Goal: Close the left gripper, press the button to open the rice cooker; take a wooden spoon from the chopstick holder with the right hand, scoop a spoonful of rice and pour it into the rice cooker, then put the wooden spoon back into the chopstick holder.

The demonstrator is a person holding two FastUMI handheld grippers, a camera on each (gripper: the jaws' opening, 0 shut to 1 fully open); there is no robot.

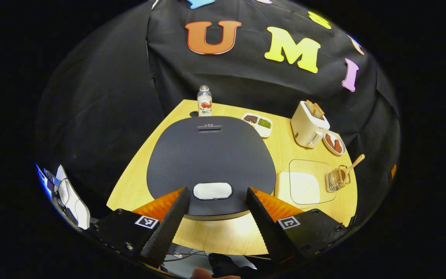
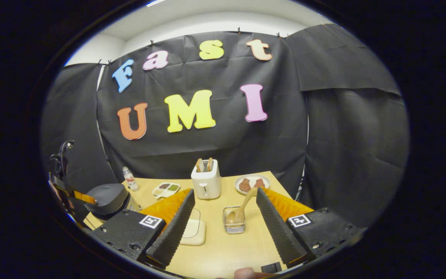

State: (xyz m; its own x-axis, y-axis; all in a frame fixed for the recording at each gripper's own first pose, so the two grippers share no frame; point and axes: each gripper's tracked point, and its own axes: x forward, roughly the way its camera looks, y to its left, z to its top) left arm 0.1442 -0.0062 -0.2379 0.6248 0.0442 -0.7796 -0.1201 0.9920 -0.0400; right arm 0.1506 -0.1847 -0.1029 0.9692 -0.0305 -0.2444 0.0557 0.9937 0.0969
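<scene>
A: Where is the left gripper [image 1: 216, 217]?

B: Above the closed rice cooker [image 1: 211, 162], its 2 fingers spread wide to either side of the pale button [image 1: 212, 190], gripping nothing.

A: And the right gripper [image 2: 225, 221]?

B: Spread wide and empty too, above the table [image 2: 223, 248]. The wooden spoon [image 2: 239, 211] stands tilted in the wire chopstick holder [image 2: 234, 225], beside the dish of rice [image 2: 194, 232].

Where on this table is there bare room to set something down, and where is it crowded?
Bare wood lies along the near edge of the light wooden table, in front of the wire mesh chopstick holder and the clear-lidded white square container. The back is crowded: white toaster, red-labelled clear bottle, divided tray, small plate. The dark grey rice cooker takes the left.
</scene>
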